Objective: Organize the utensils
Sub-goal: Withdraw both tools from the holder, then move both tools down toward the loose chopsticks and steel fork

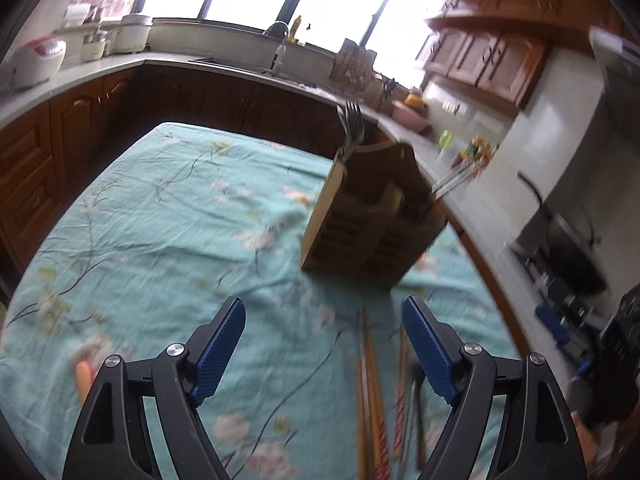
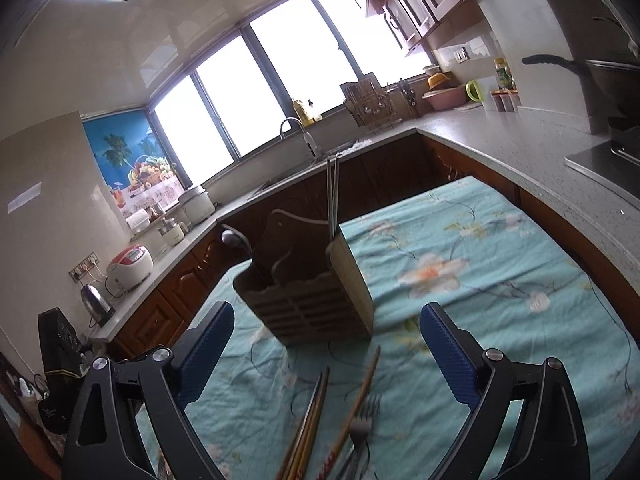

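Both jaws stand wide and hold nothing: the left hand-held gripper (image 1: 324,344) and the right hand-held gripper (image 2: 326,350). The wooden holder (image 2: 316,300) stands on the bench (image 2: 480,304), out in the middle. The chopsticks (image 2: 312,420) and what looks like a fork (image 2: 362,424) lie loose by the near edge. To do it well, pick up one piece at a time, grab it near the middle, then drop it straight into a slot. I can't read any words here

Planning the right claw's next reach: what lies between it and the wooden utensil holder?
In the right wrist view, chopsticks and a fork lie on the tablecloth between the right claw and the holder.
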Demonstrator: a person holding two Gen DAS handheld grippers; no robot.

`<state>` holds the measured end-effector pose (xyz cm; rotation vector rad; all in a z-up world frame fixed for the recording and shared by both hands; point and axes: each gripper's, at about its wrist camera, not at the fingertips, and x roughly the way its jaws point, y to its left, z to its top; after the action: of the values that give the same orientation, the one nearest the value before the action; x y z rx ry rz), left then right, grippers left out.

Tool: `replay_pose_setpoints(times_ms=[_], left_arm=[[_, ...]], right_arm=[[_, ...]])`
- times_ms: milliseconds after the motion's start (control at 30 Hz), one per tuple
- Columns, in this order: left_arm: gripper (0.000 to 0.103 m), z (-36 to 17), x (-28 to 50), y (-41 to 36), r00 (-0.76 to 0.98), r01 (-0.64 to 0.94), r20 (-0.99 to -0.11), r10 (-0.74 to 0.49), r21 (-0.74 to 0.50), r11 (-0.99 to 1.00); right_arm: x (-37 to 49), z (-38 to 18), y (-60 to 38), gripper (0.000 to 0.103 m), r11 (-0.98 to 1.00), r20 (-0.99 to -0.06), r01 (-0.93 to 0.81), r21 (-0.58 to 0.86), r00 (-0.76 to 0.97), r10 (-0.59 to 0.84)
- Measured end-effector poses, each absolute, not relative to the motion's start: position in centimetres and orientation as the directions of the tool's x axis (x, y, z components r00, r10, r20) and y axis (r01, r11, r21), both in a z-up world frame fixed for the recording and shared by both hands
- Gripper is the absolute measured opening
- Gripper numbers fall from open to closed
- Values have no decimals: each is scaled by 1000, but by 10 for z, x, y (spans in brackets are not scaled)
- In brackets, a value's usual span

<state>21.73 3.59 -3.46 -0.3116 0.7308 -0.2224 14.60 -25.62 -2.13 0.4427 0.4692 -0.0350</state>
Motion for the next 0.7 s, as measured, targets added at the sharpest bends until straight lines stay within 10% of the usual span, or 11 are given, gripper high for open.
replay_pose_setpoints(times_ms=[700], left_arm=[[80,-48,185,12,634,131,-722,-278,-254,958]], right_arm=[[104,-57,-246,95,903,-536,186,388,842,57]])
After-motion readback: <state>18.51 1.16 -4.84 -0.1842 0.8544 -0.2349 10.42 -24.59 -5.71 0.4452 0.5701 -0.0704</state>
